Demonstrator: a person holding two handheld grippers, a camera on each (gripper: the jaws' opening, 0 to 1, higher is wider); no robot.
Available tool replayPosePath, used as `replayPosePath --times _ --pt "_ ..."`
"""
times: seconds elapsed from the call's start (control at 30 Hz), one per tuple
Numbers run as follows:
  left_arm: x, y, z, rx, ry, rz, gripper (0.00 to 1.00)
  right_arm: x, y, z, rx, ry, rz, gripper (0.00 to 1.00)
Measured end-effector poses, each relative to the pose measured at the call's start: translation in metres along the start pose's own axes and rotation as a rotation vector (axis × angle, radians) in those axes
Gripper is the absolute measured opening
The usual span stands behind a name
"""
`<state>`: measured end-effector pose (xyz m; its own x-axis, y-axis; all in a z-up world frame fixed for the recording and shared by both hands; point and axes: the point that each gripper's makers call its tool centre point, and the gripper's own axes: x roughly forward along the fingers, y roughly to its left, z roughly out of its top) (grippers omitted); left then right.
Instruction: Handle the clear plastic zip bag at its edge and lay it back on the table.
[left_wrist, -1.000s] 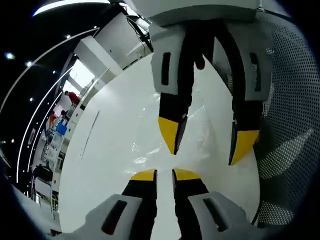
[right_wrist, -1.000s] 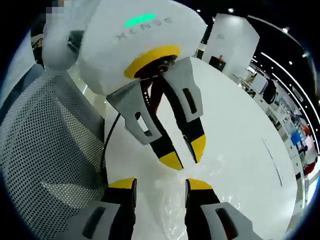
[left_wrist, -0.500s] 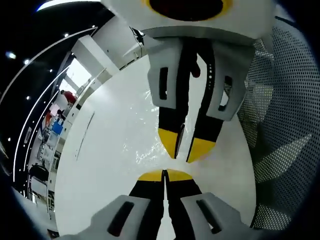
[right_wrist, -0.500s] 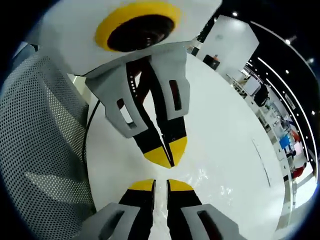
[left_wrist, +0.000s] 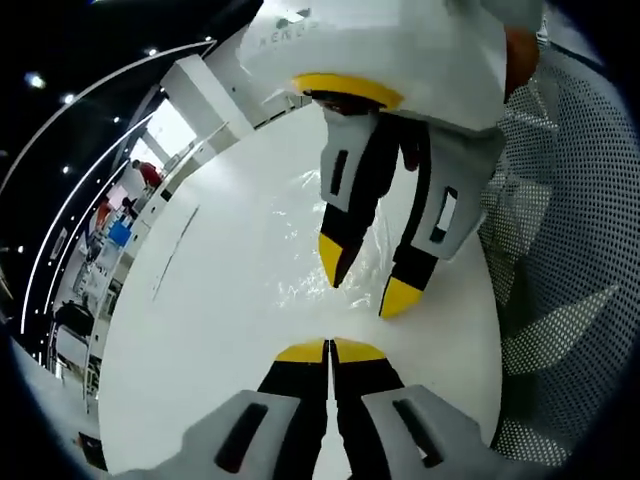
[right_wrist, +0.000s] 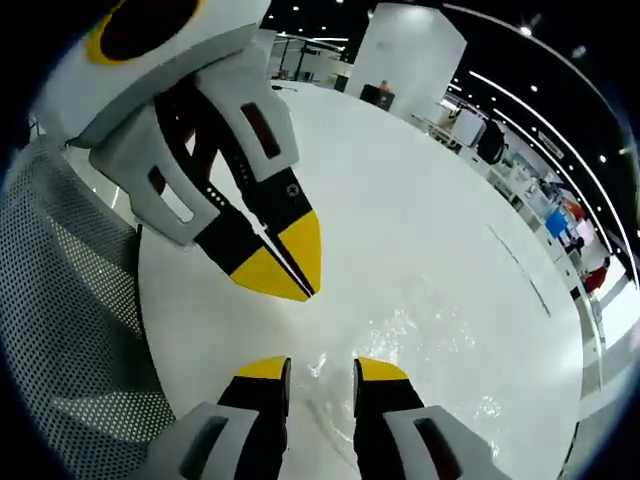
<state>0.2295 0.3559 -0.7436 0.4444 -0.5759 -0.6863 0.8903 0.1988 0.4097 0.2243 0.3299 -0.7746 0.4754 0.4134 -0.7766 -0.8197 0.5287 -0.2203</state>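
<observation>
So the clear zip bag is lying flat on the white table, all crinkly and catching glare. In the left gripper view it sits past the jaws, under and around the other tool.

Left gripper: its two yellow-tipped jaws are pressed right together, no gap to speak of. I can't make out any plastic pinched between them, and the tips look like they sit on bare table short of the bag. Seen from the right gripper view, that same left gripper comes in from the upper left with its tips closed into one yellow wedge, hovering just over the table near the bag's edge.

Right gripper: jaws are a little apart, with a clear gap between the yellow tips. The bag spreads out just ahead of them and a bit of its shiny edge shows in the gap, but nothing looks clamped. From the left gripper view the right gripper points down at the bag with tips apart.

A mesh chair back sits beside the table.
</observation>
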Motion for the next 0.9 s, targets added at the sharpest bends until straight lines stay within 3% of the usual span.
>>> replayPosePath --times 0.07,0.2,0.4,0.9 --pt "-0.002 0.001 -0.002 -0.015 -0.001 0.004 0.00 -0.004 -0.004 0.002 0.001 0.002 -0.001 0.18" --pt "-0.004 0.000 -0.003 -0.023 0.001 0.011 0.00 -0.002 -0.005 -0.001 0.008 0.011 -0.013 0.04" --pt "-0.007 -0.001 -0.003 -0.028 -0.002 0.015 0.00 0.003 -0.005 -0.006 0.050 0.007 0.001 0.00" --pt "-0.008 0.002 -0.003 -0.018 -0.006 0.015 0.00 -0.005 -0.003 -0.007 -0.018 0.000 0.004 0.00"
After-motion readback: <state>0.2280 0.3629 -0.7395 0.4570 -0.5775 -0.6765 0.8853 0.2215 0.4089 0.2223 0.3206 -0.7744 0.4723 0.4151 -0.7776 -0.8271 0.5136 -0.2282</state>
